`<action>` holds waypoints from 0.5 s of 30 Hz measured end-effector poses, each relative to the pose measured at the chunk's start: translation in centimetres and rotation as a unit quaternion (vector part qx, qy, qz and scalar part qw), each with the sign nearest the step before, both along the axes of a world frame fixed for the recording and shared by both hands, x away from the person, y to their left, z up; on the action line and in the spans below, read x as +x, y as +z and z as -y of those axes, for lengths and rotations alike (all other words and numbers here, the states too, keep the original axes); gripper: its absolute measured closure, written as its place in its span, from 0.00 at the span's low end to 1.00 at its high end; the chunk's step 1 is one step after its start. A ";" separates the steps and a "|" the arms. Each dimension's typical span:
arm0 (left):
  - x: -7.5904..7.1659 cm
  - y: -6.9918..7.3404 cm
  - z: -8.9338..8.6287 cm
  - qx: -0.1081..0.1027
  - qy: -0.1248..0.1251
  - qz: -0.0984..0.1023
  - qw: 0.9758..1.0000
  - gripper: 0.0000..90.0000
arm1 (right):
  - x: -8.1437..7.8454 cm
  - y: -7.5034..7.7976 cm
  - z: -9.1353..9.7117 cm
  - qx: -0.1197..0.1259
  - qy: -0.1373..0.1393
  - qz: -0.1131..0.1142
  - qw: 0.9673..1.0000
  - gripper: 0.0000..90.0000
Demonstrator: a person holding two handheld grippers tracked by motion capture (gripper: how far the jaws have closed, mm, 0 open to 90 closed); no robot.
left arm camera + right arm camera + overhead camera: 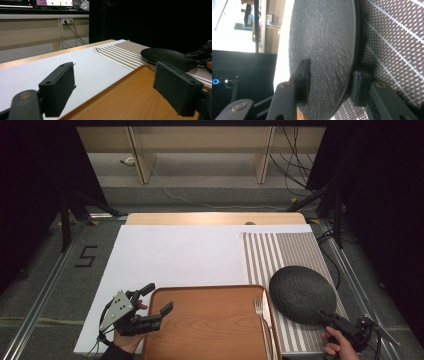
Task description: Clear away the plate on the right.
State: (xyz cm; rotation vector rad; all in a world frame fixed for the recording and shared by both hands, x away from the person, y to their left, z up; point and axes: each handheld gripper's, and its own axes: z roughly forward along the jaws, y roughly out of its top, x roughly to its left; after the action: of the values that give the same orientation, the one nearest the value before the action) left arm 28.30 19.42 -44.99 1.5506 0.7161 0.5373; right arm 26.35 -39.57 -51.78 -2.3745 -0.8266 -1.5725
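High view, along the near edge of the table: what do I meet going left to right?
Left gripper → wooden tray → fork → black plate → right gripper.

A fixed high view looks forward and down across the whole table (175,255). Each gripper view looks close along its own jaws, low over the tabletop. All three views share the black plate (301,293) on the striped mat (290,250).
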 end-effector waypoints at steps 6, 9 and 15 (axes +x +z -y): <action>0.0 0.0 0.0 0.000 0.000 0.000 1.000 0.19 | 0.0 -0.3 0.0 0.013 -0.009 -0.001 1.000 0.69; 0.0 0.0 0.0 0.000 0.000 0.000 1.000 0.19 | 0.1 -0.3 0.1 0.016 -0.011 -0.002 1.000 0.71; 0.0 0.0 0.0 0.001 -0.001 0.000 1.000 0.19 | 0.1 -0.6 0.1 0.025 -0.017 -0.001 1.000 0.75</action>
State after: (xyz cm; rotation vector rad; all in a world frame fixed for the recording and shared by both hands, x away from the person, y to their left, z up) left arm 28.32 19.41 -44.98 1.5525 0.7149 0.5369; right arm 26.44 -39.71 -52.41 -2.3676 -0.7419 -1.5839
